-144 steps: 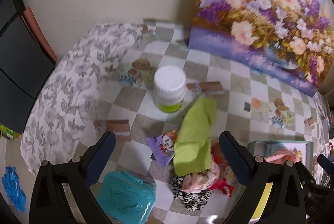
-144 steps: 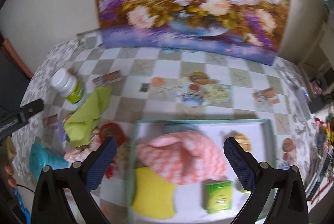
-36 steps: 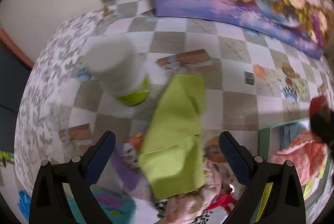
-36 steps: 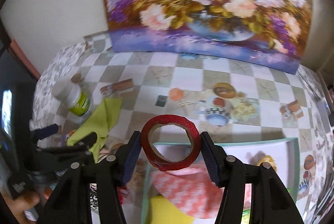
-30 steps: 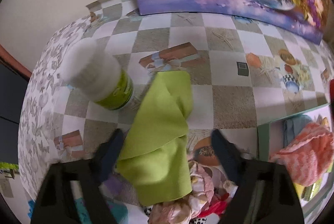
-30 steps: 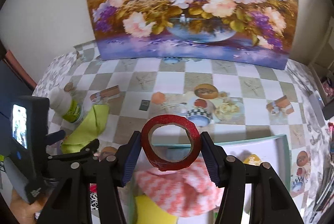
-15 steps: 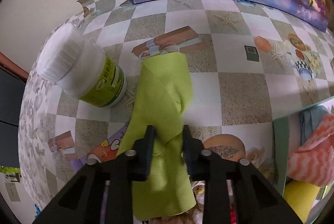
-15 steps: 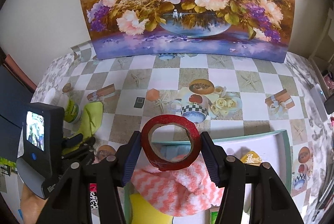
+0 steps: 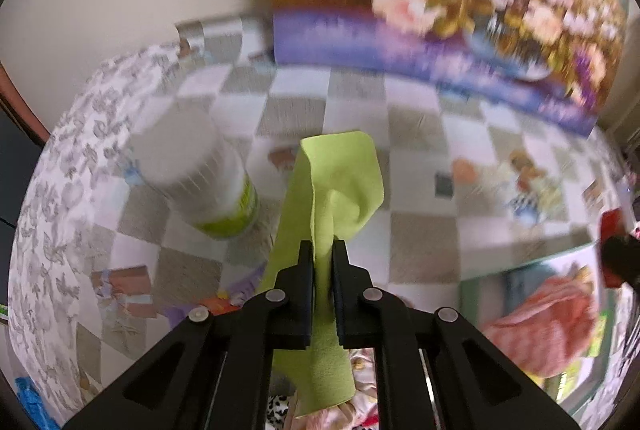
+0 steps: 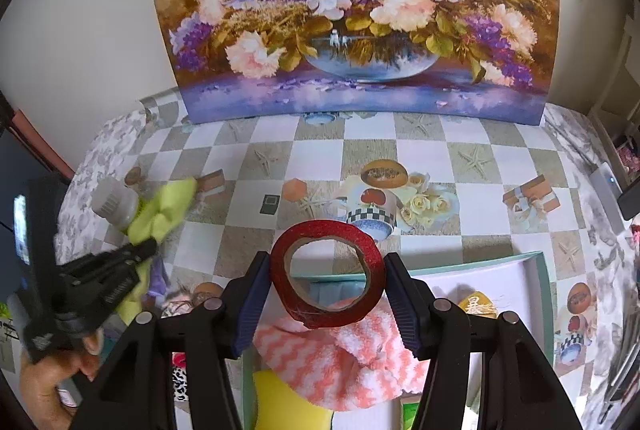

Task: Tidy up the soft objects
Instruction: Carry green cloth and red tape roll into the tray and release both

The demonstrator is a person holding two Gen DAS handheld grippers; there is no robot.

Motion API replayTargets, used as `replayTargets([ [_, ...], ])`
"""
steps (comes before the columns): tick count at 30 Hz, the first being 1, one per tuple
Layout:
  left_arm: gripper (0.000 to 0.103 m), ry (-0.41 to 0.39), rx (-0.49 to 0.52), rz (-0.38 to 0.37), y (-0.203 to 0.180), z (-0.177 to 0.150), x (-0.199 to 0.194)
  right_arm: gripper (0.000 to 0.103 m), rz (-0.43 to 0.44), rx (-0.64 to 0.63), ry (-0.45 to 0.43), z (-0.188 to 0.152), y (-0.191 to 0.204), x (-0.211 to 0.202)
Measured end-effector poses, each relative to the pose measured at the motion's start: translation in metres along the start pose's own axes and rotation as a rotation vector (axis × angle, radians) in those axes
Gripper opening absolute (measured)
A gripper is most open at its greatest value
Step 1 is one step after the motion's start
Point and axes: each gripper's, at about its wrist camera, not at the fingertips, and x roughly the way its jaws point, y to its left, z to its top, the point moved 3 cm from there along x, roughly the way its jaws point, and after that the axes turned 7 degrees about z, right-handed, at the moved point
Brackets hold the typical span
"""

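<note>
- The left claw (image 9: 322,250) has just squeezed shut on the green cloth (image 9: 338,185), right at a fold in its middle.
- The cloth hangs in the air above the counter (image 9: 416,250), next to the white bottle (image 9: 200,181).
- It looks thin, light and floppy, so both ends droop. It could brush the bottle.
- A pinch on the fold looks like a good spot to hold it.
- The right claw (image 10: 326,280) is clamped on the red tape roll (image 10: 326,278), over the tray (image 10: 544,270) with the pink wavy cloth (image 10: 344,362).
</note>
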Motion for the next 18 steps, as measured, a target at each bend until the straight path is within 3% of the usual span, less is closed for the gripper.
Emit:
replayTargets([
  [8, 0.009, -0.124, -0.041, -0.045, 0.004, 0.020, -0.057, 0.060, 0.011, 0.016, -0.067, 0.005, -0.009, -0.036],
  [18, 0.009, -0.168, 0.006, -0.109, -0.033, 0.025, -0.113, 0.060, -0.033, 0.087, -0.116, -0.001, -0.053, -0.081],
])
